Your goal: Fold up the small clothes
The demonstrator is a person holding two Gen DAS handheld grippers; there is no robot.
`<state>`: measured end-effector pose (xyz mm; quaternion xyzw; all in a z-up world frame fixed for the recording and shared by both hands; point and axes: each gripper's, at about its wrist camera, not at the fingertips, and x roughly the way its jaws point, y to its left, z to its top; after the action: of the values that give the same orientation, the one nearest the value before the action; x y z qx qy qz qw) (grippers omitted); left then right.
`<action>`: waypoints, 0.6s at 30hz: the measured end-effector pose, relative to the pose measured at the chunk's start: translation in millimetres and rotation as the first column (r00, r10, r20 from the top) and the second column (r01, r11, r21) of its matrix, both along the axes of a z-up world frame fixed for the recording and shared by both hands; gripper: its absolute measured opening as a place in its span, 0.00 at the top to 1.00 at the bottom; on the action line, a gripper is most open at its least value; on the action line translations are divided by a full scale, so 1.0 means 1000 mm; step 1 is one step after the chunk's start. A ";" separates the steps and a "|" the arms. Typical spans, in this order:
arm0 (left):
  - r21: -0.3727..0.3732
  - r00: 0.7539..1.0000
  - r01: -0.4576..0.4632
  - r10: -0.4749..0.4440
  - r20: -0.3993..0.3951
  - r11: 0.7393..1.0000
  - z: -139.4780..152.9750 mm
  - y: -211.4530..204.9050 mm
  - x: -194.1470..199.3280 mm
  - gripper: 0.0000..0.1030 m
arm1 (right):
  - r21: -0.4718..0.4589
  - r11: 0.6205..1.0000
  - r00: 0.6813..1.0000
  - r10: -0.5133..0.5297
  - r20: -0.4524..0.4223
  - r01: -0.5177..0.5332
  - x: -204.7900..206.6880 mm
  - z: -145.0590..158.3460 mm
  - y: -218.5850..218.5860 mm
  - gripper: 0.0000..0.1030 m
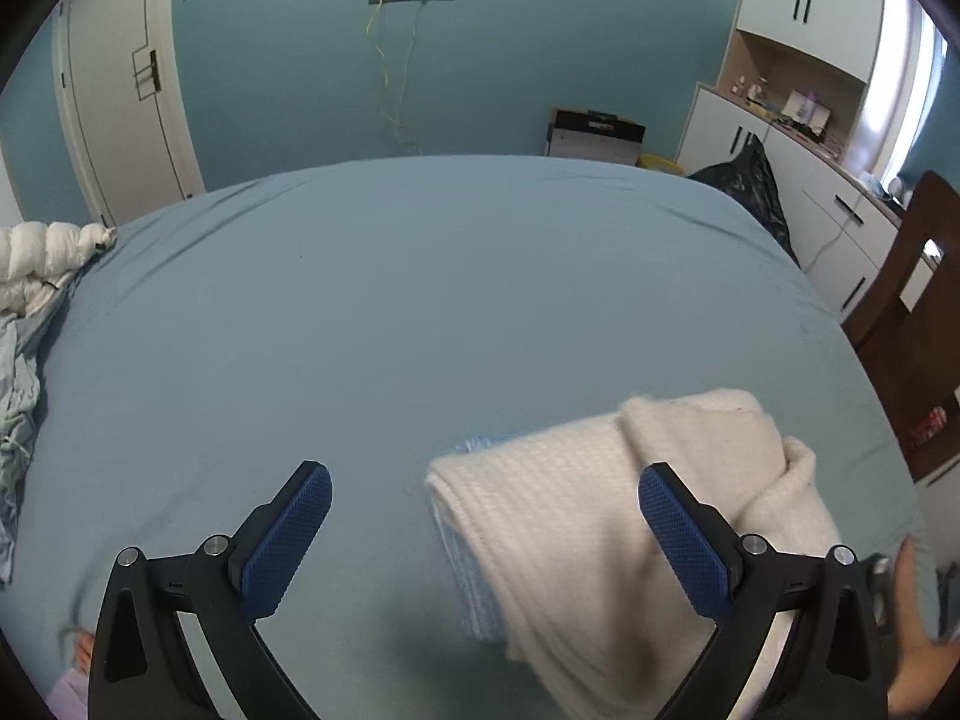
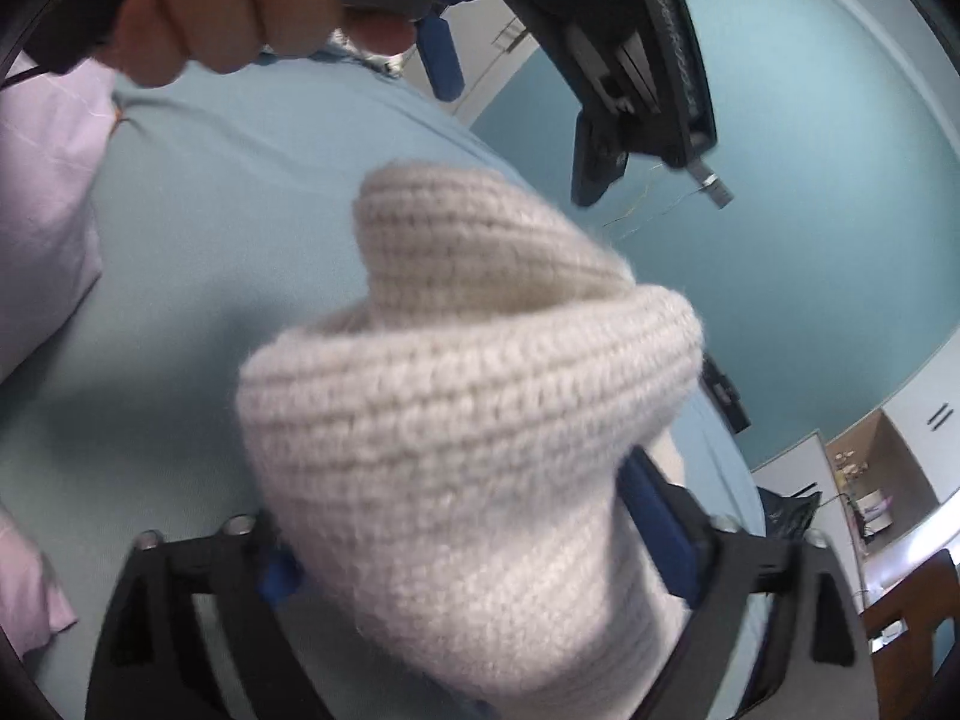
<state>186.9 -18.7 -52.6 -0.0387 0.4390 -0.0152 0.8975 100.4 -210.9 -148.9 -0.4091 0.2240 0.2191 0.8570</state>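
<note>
A home bedroom: a bed (image 1: 420,300) under a pale blue sheet fills the middle of the frame, a white door (image 1: 120,90) stands at upper left, white cupboards (image 1: 810,138) with a cluttered shelf niche line the right, and the walls (image 1: 480,72) are teal.
</note>
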 end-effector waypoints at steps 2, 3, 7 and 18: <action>-0.010 0.999 -0.031 0.031 0.021 0.999 0.006 0.007 0.000 0.00 | -0.060 0.997 0.994 -0.036 0.099 0.042 0.026 -0.019 0.051 0.11; -0.022 0.998 -0.049 0.050 0.030 0.999 0.009 0.012 0.001 0.00 | -0.111 0.992 0.988 -0.051 0.146 0.068 0.034 -0.033 0.068 0.11; -0.065 0.985 -0.133 0.139 0.104 0.989 0.024 0.040 -0.003 0.00 | -0.140 0.982 0.966 -0.087 0.242 0.123 0.041 -0.053 0.103 0.11; -0.032 0.952 -0.259 0.261 0.163 0.965 0.038 0.069 -0.009 0.00 | -0.153 0.966 0.957 -0.171 0.233 0.210 0.063 -0.073 0.142 0.02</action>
<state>178.4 50.7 -14.6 -0.0991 0.3538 0.0978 0.9249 163.6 -68.4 -222.3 -0.4810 0.1857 0.0684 0.8541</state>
